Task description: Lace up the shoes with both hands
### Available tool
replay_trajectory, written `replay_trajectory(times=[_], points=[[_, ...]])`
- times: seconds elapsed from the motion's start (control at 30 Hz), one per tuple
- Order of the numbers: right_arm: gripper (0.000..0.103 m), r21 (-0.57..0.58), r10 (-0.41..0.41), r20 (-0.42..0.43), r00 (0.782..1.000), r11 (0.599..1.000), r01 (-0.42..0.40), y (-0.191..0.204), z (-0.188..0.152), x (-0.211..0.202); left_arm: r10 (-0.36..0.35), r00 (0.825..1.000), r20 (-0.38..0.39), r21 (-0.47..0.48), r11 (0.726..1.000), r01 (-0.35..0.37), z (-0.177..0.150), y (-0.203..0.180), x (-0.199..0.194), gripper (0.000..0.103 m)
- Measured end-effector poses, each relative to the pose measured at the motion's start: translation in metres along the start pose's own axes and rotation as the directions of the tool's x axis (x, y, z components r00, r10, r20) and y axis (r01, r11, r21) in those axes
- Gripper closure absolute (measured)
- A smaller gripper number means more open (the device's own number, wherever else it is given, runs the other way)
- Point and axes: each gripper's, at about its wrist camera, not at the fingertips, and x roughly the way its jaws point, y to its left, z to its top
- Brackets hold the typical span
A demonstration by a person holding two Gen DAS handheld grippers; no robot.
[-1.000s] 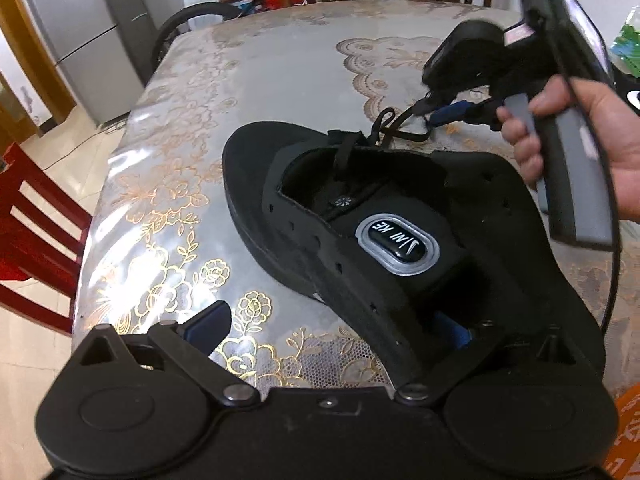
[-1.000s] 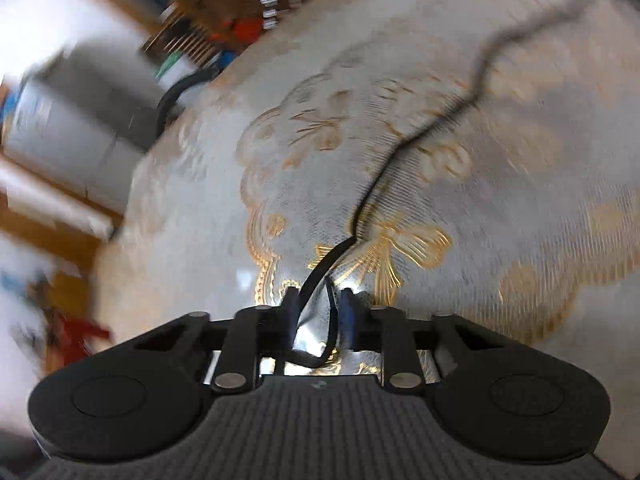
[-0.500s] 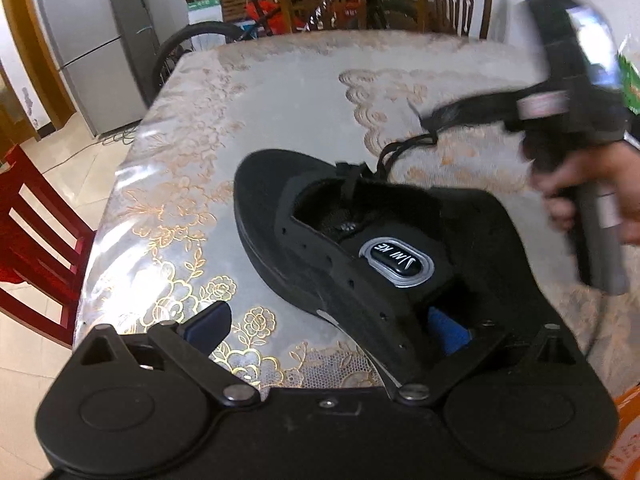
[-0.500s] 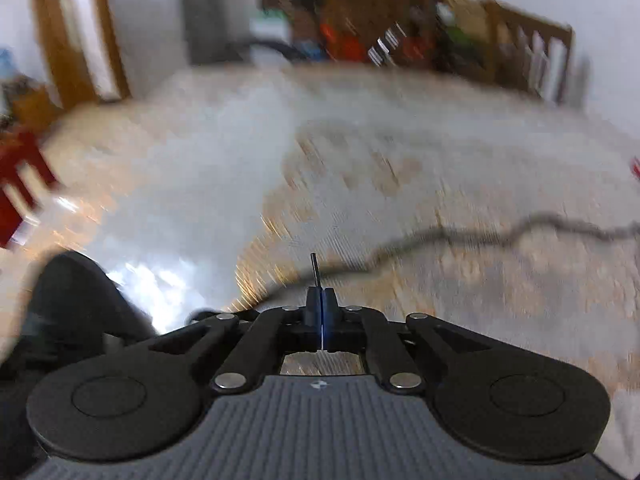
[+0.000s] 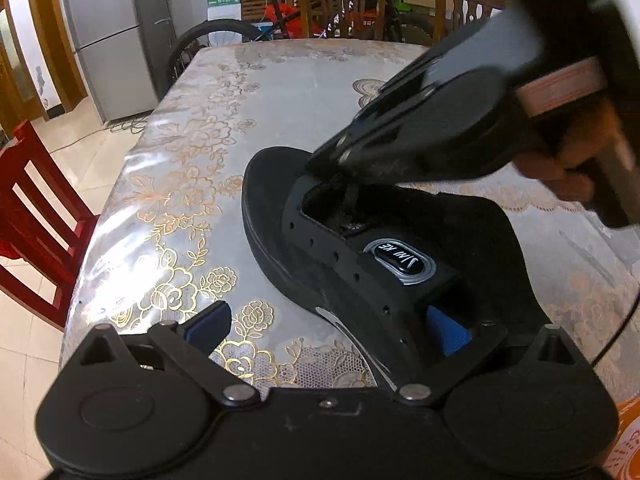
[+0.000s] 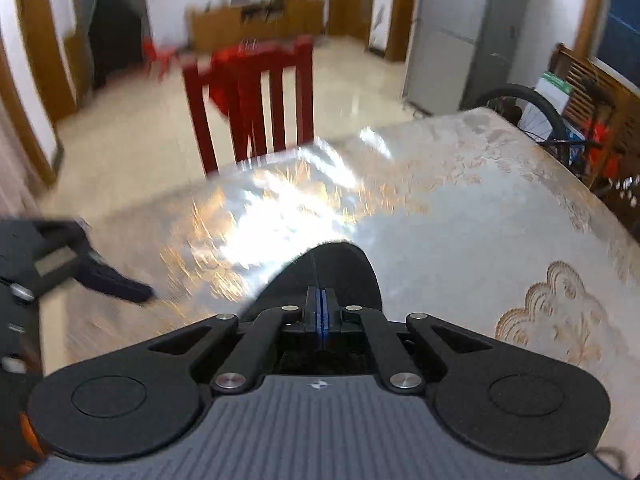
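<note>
Two grippers at a black lace-up shoe point(image 5: 360, 264) on a floral plastic-covered table point(image 5: 280, 92).
Right gripper point(image 6: 322, 312) clenched at centre frame, lace unseen; left gripper point(image 5: 328, 328), lower frame, spread around shoe's side.

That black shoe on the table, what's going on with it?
A person is lacing the black shoe on the floral table with two handheld grippers. The left gripper stands open, one finger inside the shoe and one outside it. The right gripper, shut, is over the toe end; whether it holds the lace is unclear.

1 shoe point(image 5: 360, 264), 2 hand-held grippers, 1 table point(image 5: 280, 92), 1 red chair point(image 6: 252, 100), 1 fridge point(image 5: 108, 32).
</note>
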Motion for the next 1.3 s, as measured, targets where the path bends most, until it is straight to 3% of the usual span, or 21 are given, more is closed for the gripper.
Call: replay_trajectory(times=[0.2,0.37,0.47,0.53,0.63,0.77,0.9,0.97,1.1,1.2,1.27,1.3], points=[[0.1,-0.205,-0.035,-0.084,0.996,0.979,0.017,0.013,0.023,0.032,0.002,1.0,-0.001,-0.028,1.0,-0.002,-0.001,0.001,0.001,0.001],[0.089,-0.323,-0.056,-0.156,0.986,0.946,0.002,0.019,0.044,0.055,0.006,1.0,0.0,-0.04,0.999,-0.006,-0.002,0.001,0.003,0.001],[0.089,-0.34,-0.03,-0.228,0.973,0.939,-0.05,0.016,0.058,0.068,0.013,1.0,0.001,-0.051,0.999,-0.013,-0.003,0.001,0.003,0.001],[0.1,-0.322,-0.004,-0.273,0.962,0.943,-0.088,0.013,0.064,0.075,0.019,1.0,0.004,-0.058,0.998,-0.019,-0.004,0.0,0.002,0.001],[0.1,-0.265,0.013,-0.285,0.958,0.96,-0.091,0.01,0.068,0.081,0.034,0.999,0.02,-0.069,0.997,-0.032,-0.004,0.0,-0.001,0.001],[0.1,-0.061,0.118,-0.15,0.982,0.99,-0.129,0.0,0.062,0.05,0.039,0.999,0.019,-0.093,0.995,-0.037,-0.007,0.002,-0.003,0.001],[0.1,0.108,0.267,0.032,0.963,0.957,-0.269,0.001,0.055,0.021,0.034,0.999,0.003,-0.117,0.993,-0.033,-0.006,0.003,-0.001,0.001],[0.1,0.099,0.243,0.069,0.967,0.963,-0.249,0.007,0.054,0.028,0.041,0.999,-0.002,-0.112,0.993,-0.041,-0.006,0.002,0.001,0.001],[0.096,0.069,0.176,0.046,0.983,0.981,-0.179,0.002,0.056,0.045,0.049,0.999,-0.005,-0.099,0.994,-0.049,-0.005,-0.003,0.003,0.001],[0.08,0.048,0.13,0.036,0.991,0.99,-0.131,-0.007,0.057,0.044,0.04,0.999,-0.003,-0.104,0.994,-0.04,-0.006,-0.005,0.004,0.001],[0.059,0.044,0.121,0.065,0.991,0.991,-0.124,-0.019,0.058,0.026,0.037,0.999,-0.003,-0.107,0.994,-0.037,-0.006,-0.007,0.004,0.001],[0.058,0.05,0.122,0.075,0.99,0.991,-0.126,-0.024,0.06,0.019,0.036,0.999,-0.002,-0.109,0.993,-0.036,-0.007,-0.007,0.004,0.001]])
